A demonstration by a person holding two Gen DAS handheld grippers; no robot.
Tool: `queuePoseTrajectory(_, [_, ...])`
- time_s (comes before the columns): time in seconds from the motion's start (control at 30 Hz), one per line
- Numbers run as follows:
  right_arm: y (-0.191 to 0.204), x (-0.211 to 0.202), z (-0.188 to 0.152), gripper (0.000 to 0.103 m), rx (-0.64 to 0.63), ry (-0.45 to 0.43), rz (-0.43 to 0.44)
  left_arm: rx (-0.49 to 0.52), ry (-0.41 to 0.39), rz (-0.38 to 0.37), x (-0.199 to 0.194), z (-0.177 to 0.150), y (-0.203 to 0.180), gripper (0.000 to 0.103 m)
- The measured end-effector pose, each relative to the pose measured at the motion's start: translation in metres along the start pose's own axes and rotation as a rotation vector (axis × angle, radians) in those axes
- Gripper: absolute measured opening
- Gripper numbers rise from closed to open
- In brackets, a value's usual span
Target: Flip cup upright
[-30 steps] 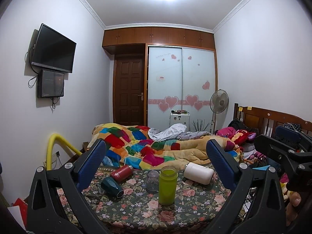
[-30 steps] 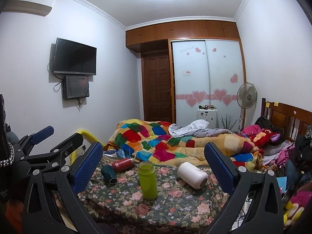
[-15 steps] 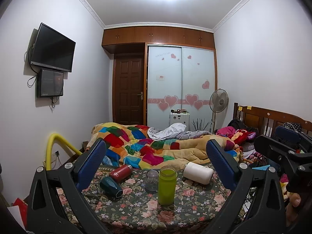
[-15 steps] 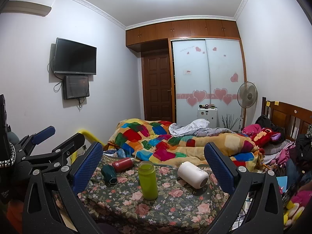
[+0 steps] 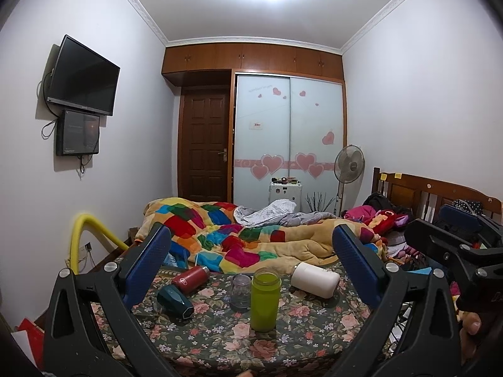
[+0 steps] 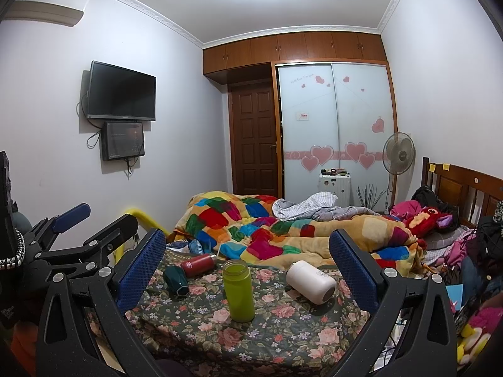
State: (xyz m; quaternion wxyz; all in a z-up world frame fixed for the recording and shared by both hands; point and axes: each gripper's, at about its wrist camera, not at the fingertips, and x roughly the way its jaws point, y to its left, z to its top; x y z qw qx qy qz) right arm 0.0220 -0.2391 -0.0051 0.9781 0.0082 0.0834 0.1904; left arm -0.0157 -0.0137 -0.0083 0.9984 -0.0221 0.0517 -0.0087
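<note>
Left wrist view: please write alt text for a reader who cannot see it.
The open left gripper hangs over a floral table holding an upright green bottle and clear jar, with a white cup, red flask and dark green cup lying on their sides. A bed with a colourful quilt lies beyond.

Both wrist views sit low at the near edge of the floral table (image 5: 220,342), facing the bed (image 5: 251,235) and wardrobe (image 6: 336,119). Right view sits right of left. Shared: table, bed, far wall.

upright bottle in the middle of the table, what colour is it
Lime green, the upright bottle on the floral tablecloth; clearest in the right wrist view.
</note>
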Motion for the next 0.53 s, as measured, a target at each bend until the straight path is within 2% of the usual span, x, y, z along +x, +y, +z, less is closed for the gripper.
queuePoseTrajectory(0.53, [0.0027,0.0082,-0.0016,0.103,-0.004,0.022,-0.003,-0.022,0.025,0.002,0.0067,-0.0062,0.0074,0.103])
